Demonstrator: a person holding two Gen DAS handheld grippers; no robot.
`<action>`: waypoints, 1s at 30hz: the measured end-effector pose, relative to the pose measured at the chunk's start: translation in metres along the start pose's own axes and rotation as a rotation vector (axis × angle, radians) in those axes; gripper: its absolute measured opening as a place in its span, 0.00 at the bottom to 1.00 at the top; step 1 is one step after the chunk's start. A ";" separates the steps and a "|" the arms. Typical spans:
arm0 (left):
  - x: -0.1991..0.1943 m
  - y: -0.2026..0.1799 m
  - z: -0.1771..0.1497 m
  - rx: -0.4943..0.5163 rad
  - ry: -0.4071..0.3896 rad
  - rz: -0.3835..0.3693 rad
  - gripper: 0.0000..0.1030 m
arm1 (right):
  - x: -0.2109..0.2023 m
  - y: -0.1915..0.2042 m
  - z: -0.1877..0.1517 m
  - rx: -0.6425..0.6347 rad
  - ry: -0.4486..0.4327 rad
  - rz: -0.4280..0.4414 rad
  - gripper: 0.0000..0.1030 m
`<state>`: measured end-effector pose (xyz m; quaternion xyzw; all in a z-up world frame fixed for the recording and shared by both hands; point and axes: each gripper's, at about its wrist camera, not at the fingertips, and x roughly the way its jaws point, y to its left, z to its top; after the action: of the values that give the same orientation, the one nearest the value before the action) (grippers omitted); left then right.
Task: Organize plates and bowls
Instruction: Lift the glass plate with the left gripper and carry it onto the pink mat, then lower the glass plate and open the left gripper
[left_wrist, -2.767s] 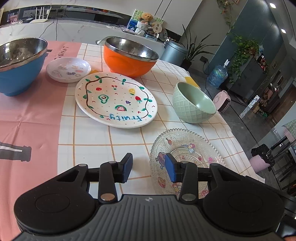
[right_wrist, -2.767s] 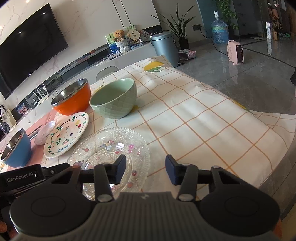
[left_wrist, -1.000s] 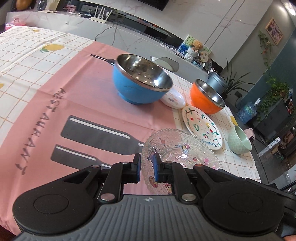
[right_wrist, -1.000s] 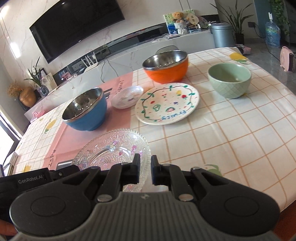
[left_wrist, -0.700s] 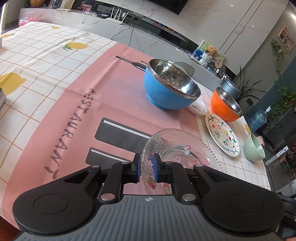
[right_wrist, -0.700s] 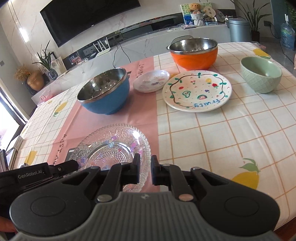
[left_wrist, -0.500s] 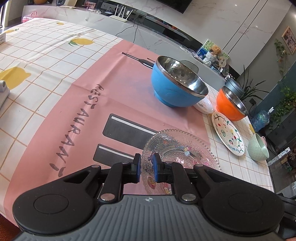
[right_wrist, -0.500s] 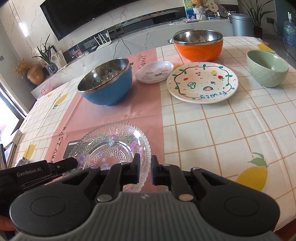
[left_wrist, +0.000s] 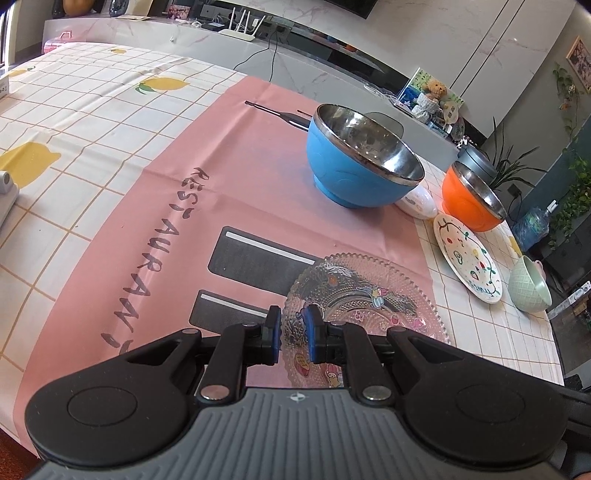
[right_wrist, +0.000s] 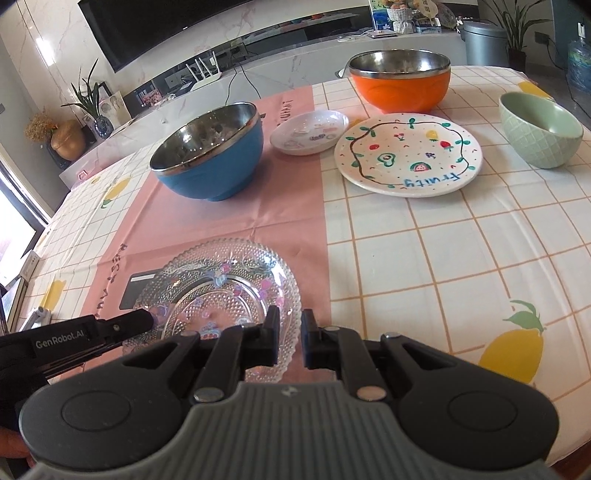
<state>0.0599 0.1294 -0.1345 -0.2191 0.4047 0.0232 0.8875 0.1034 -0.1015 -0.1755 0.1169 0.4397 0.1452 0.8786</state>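
Both grippers were clamped on the glass plate (right_wrist: 218, 291), one at each side of its rim: the left gripper (left_wrist: 293, 334) pinched the plate's near-left edge and the right gripper (right_wrist: 287, 338) its near-right edge, jaws narrow with only the glass between the pads.

Measured against the blue bowl (right_wrist: 210, 158), the plate sat nearer the camera, on the pink cloth (right_wrist: 291, 206) in front of that bowl. Nearly three seconds before, it had lain on the checked tablecloth (right_wrist: 443, 258) well to the bowl's right, in front of the green bowl (right_wrist: 539, 129), and both grippers had stood wide open around its edge; a second before, they were already closed on it.

Right of the blue bowl lay the small white dish (right_wrist: 308, 131), then the fruit-painted plate (right_wrist: 408, 158), with the orange bowl (right_wrist: 400, 83) behind, all unmoved.
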 end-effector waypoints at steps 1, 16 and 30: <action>0.000 0.000 0.000 0.000 0.004 -0.004 0.15 | -0.001 0.001 0.001 -0.001 0.006 -0.007 0.10; -0.011 -0.009 0.006 0.002 -0.031 0.034 0.45 | -0.017 -0.010 0.003 0.010 -0.027 -0.009 0.34; 0.009 -0.084 0.022 0.038 0.023 -0.130 0.46 | -0.055 -0.083 0.016 0.184 -0.161 -0.060 0.34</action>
<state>0.0998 0.0609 -0.0975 -0.2284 0.4001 -0.0446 0.8864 0.0971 -0.1994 -0.1528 0.1953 0.3823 0.0682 0.9006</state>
